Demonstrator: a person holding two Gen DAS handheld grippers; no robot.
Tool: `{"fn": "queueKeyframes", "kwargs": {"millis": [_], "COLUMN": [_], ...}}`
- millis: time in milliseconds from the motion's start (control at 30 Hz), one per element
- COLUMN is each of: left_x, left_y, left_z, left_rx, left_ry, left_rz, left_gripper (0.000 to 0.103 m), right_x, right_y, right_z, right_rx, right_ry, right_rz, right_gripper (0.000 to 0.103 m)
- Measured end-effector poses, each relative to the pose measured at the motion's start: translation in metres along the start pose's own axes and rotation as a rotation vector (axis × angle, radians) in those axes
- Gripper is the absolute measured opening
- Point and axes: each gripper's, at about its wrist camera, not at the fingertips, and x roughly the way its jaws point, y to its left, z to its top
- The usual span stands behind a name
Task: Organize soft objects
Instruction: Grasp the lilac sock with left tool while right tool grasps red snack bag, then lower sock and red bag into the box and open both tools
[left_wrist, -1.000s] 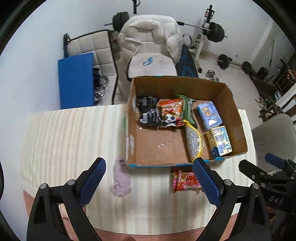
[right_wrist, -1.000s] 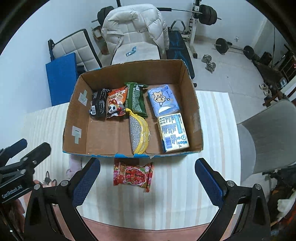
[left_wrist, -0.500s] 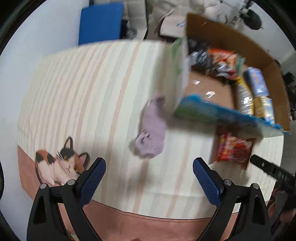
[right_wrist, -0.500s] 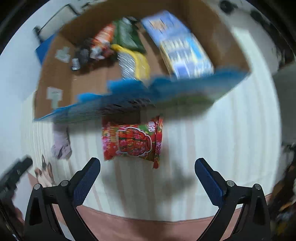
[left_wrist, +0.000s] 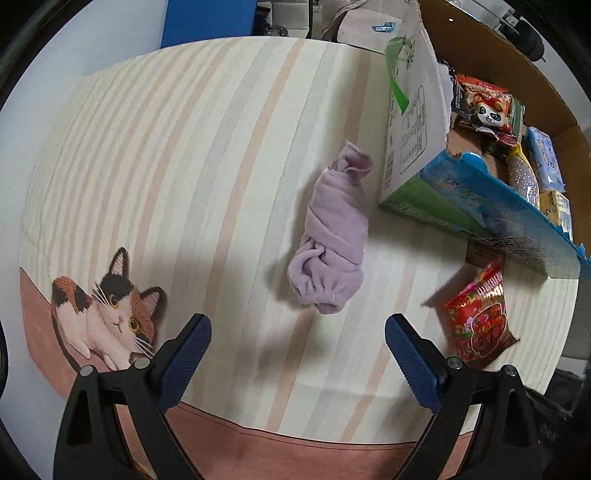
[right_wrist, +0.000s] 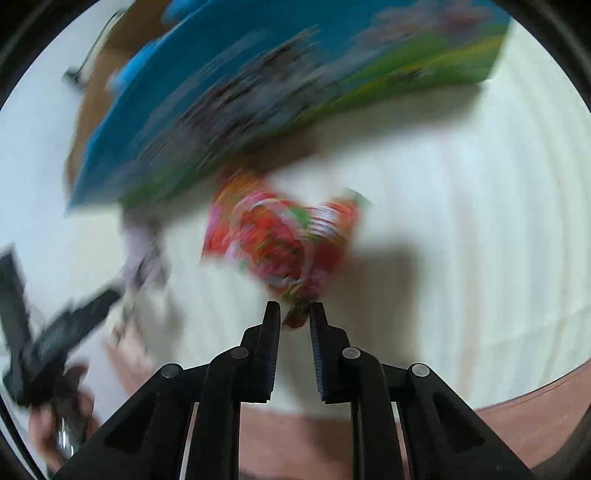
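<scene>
A rolled lilac cloth (left_wrist: 334, 236) lies on the striped tablecloth, just left of the cardboard box (left_wrist: 413, 122). My left gripper (left_wrist: 297, 354) is open and hovers just short of the cloth. A red snack packet (left_wrist: 480, 321) lies in front of the box; it also shows blurred in the right wrist view (right_wrist: 280, 240). My right gripper (right_wrist: 294, 314) has its jaws nearly closed on the packet's near corner. The box (right_wrist: 258, 92) fills the top of that blurred view. The lilac cloth (right_wrist: 142, 254) shows faintly at its left.
The box holds several snack packets, a panda-print pack (left_wrist: 487, 110) and a blue tissue pack (left_wrist: 543, 158). A cat picture (left_wrist: 107, 310) is printed on the tablecloth near the front edge. The left gripper's body (right_wrist: 55, 332) shows at the right wrist view's left.
Both grippers have dropped toward the table. The left came in over the lilac cloth. The right closed from wide open onto the red packet's corner.
</scene>
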Motion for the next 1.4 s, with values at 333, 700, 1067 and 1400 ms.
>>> {"fn": "queueKeyframes", "kwargs": {"millis": [333,700,1067,1400], "left_x": [0.016,0.066,0.062,0.071], "left_y": [0.0,-0.011,-0.008,-0.056], "left_z": [0.023,0.063,-0.035,-0.082], "left_rx": [0.079,0.144,0.143,0.254], "left_ry": [0.019,0.091,0.148,0.146], "left_rz": [0.055,-0.025,-0.092,-0.019], "left_gripper": [0.097,0.049,0.038,0.039], "right_x": [0.034,0.055,0.035,0.019], "right_y": [0.056,0.046,-0.028,-0.081], "right_z": [0.043,0.026,-0.03,-0.063], "right_rx": [-0.385,-0.324,-0.178,-0.134], "right_ry": [0.012,0.073,0.121,0.146], "right_rz": [-0.382,-0.443,-0.408,-0.413], "right_gripper": [0.086,0.053,0.053,0.053]}}
